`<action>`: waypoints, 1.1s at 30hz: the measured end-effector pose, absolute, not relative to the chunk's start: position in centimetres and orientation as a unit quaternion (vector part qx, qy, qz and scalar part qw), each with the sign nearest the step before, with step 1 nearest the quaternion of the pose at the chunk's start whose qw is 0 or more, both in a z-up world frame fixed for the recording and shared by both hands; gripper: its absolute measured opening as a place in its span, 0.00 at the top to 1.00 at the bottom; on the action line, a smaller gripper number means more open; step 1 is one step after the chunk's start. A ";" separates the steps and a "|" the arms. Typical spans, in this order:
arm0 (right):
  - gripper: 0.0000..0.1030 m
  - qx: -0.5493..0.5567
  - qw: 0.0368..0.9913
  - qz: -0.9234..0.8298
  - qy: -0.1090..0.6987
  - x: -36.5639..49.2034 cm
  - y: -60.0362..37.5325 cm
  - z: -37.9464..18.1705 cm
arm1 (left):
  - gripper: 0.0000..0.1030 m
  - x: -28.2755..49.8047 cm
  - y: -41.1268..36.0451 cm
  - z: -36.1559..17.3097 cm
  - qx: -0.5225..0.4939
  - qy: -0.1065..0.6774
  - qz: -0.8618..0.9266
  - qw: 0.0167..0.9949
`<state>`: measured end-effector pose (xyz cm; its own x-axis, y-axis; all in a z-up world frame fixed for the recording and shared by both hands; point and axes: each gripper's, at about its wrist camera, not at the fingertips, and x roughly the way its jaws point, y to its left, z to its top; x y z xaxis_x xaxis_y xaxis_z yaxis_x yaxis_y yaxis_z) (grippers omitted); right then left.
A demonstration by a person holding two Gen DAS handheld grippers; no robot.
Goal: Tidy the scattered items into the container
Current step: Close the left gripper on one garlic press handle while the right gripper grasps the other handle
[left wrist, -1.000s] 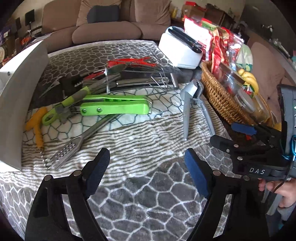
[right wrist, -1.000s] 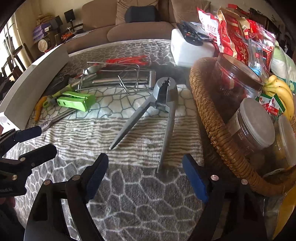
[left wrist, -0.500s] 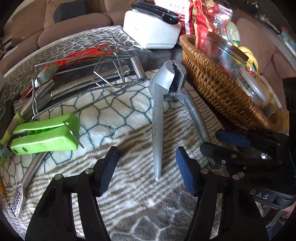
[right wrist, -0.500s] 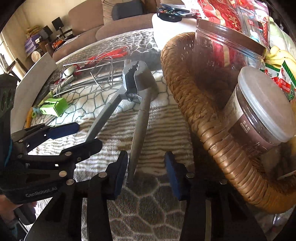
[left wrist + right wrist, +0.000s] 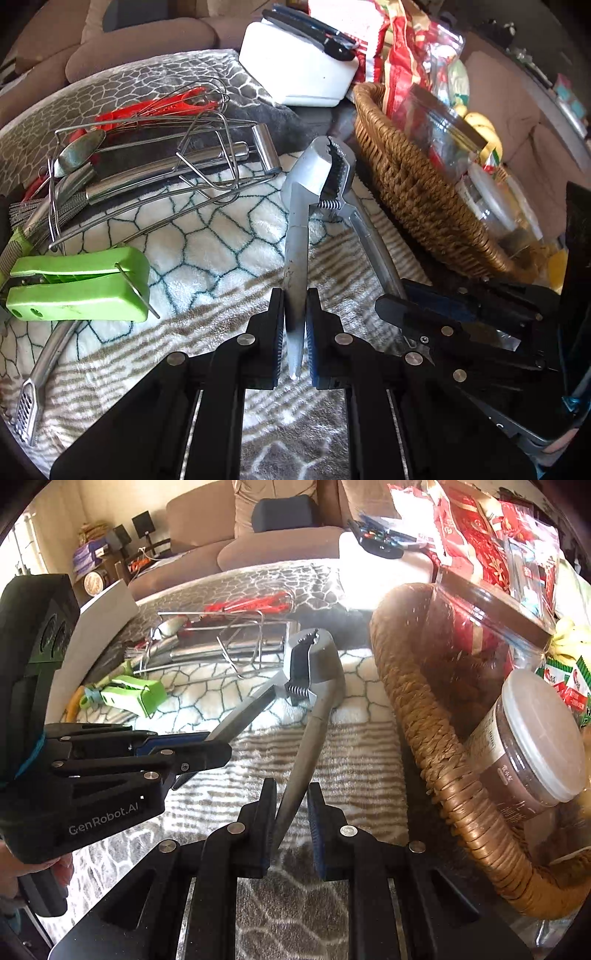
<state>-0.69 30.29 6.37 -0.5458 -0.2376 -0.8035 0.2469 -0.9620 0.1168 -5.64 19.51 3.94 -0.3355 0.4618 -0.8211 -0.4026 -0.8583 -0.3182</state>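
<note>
Both tongs (image 5: 295,334) (image 5: 291,825) tilted steeply down, each astride a nutcracker (image 5: 319,177) handle.

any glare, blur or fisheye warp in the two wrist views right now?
Left wrist: sharp and evenly lit; fisheye bows the wicker basket and darkens the corners; small highlights on the silver nutcracker. Right wrist: sunlight washes out the blanket behind the nutcracker and hazes the basket's near rim; the clear jar looks smeared; the window at far left is blown out.
</note>
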 end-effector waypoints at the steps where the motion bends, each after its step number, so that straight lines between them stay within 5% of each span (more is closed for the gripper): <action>1: 0.84 0.452 0.141 -0.880 0.005 -0.5 30.2 6.7 | 0.90 -5.5 19.2 4.4 -0.509 -0.034 0.818 0.265; 11: 0.84 0.457 0.197 -0.867 0.027 1.2 25.1 9.6 | 0.87 -3.0 13.8 8.5 -0.491 -0.047 0.834 0.248; 13: 0.99 0.453 0.234 -0.860 0.009 1.7 23.5 10.7 | 0.87 -2.4 12.2 9.5 -0.489 -0.059 0.833 0.252; 19: 0.97 0.459 0.209 -0.863 0.025 2.4 18.9 13.3 | 0.89 -0.6 8.4 10.2 -0.505 -0.050 0.832 0.222; 26: 0.81 0.530 0.170 -0.829 -0.053 0.7 22.6 9.1 | 0.91 4.2 6.4 6.7 -0.536 -0.021 0.812 0.229; 27: 0.77 0.529 0.170 -0.830 -0.050 0.8 22.4 8.8 | 0.87 4.7 6.3 6.4 -0.536 -0.011 0.814 0.222; 29: 0.53 0.529 0.161 -0.832 -0.035 0.9 21.7 8.1 | 0.69 5.0 6.0 5.8 -0.535 -0.012 0.816 0.218; 30: 0.51 0.530 0.160 -0.832 -0.034 0.9 21.5 7.7 | 0.62 4.7 6.0 5.7 -0.534 -0.016 0.818 0.214; 33: 0.52 0.533 0.157 -0.831 -0.029 0.4 20.7 6.6 | 0.61 3.6 6.9 5.8 -0.522 -0.020 0.825 0.216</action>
<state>0.39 20.74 6.58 -0.3826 -0.2913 -0.8768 0.2304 -0.9491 0.2148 3.59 6.91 5.75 -0.3617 0.3776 -0.8524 -0.3356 -0.9057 -0.2588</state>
